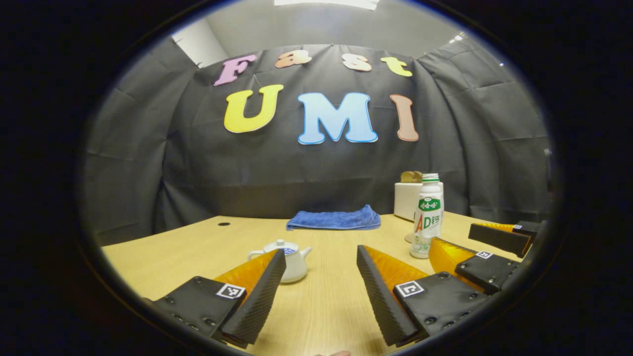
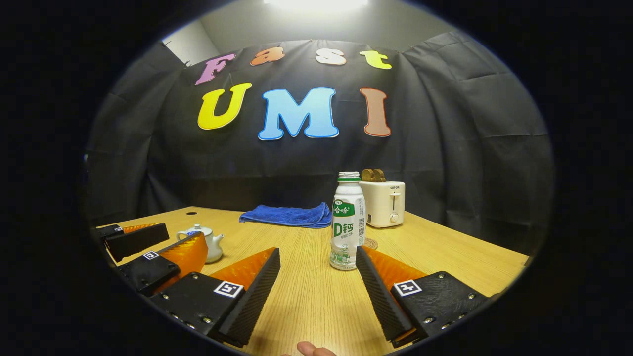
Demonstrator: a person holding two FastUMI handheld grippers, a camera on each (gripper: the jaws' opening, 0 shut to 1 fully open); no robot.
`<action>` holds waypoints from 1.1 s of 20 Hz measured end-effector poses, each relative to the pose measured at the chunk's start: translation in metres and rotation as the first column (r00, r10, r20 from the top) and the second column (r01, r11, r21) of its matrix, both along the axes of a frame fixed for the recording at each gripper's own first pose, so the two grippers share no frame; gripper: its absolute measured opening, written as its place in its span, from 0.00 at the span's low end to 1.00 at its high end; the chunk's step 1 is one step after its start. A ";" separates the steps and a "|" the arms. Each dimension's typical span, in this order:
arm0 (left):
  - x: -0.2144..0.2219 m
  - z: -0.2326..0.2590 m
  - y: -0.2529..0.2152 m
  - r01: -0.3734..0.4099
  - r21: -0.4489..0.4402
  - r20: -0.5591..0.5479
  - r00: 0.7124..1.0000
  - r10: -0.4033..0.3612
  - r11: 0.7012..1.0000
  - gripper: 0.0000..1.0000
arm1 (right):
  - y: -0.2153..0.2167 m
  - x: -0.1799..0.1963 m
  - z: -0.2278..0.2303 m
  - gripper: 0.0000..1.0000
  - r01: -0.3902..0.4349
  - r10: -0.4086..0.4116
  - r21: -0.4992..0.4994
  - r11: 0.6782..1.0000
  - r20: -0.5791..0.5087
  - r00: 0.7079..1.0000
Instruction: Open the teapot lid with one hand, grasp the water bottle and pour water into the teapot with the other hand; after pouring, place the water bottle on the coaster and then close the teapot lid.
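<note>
A small white teapot (image 1: 289,262) with its lid on stands on the wooden table (image 1: 321,306), just beyond my left gripper's (image 1: 321,259) left fingertip. That gripper is open and holds nothing. A white water bottle (image 2: 348,220) with a green label stands upright just ahead of my right gripper (image 2: 317,257), close to its right fingertip. The right gripper is open and empty. A round coaster (image 2: 370,243) lies on the table right behind the bottle. In the left gripper view the bottle (image 1: 428,215) stands to the right, with the right gripper (image 1: 482,247) beside it. The right gripper view has the teapot (image 2: 206,242) behind the left gripper (image 2: 153,247).
A folded blue towel (image 2: 287,216) lies at the back of the table near the cloth wall. A white toaster (image 2: 383,202) with bread slices in it stands behind the bottle. A small dark hole (image 1: 223,224) marks the table's far left. A fingertip (image 2: 309,350) shows at the bottom edge.
</note>
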State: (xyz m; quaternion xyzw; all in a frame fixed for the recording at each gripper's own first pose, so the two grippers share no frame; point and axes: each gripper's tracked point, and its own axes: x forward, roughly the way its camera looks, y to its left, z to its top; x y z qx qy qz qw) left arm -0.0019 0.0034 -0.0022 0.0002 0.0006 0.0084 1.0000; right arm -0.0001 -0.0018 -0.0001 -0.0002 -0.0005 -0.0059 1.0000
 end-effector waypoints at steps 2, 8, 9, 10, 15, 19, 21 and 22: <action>0.007 -0.001 0.010 -0.003 0.000 -0.001 1.000 0.003 1.000 1.00 | 0.002 0.003 0.000 0.94 -0.012 0.012 0.000 1.000 -0.003 1.000; 0.044 -0.011 0.053 -0.030 -0.003 -0.051 0.998 0.030 1.000 1.00 | -0.001 0.016 -0.001 0.95 -0.036 0.037 0.056 0.998 -0.023 0.999; 0.054 -0.011 0.059 -0.036 0.003 -0.057 0.998 0.037 0.999 1.00 | -0.002 0.017 -0.001 0.95 -0.036 0.038 0.062 0.997 -0.023 0.999; 0.064 -0.010 0.066 -0.044 0.007 -0.060 0.997 0.044 0.999 1.00 | -0.003 0.018 0.002 0.95 -0.035 0.037 0.062 0.997 -0.021 0.999; 0.109 -0.011 0.089 -0.072 -0.007 -0.083 0.994 0.071 0.997 1.00 | -0.015 0.020 0.007 0.95 -0.017 0.017 0.050 0.999 -0.013 1.000; 0.135 -0.029 0.097 -0.079 -0.009 -0.135 0.988 0.077 0.997 1.00 | -0.021 0.019 0.013 0.95 -0.006 0.006 0.047 0.999 0.000 1.000; 0.142 -0.029 0.096 -0.071 0.001 -0.136 0.988 0.071 0.997 1.00 | -0.022 0.019 0.015 0.95 -0.006 0.006 0.045 0.999 0.004 1.000; 0.145 -0.029 0.097 -0.069 0.001 -0.137 0.988 0.069 0.998 1.00 | -0.022 0.019 0.015 0.95 -0.007 0.007 0.048 0.999 0.002 1.000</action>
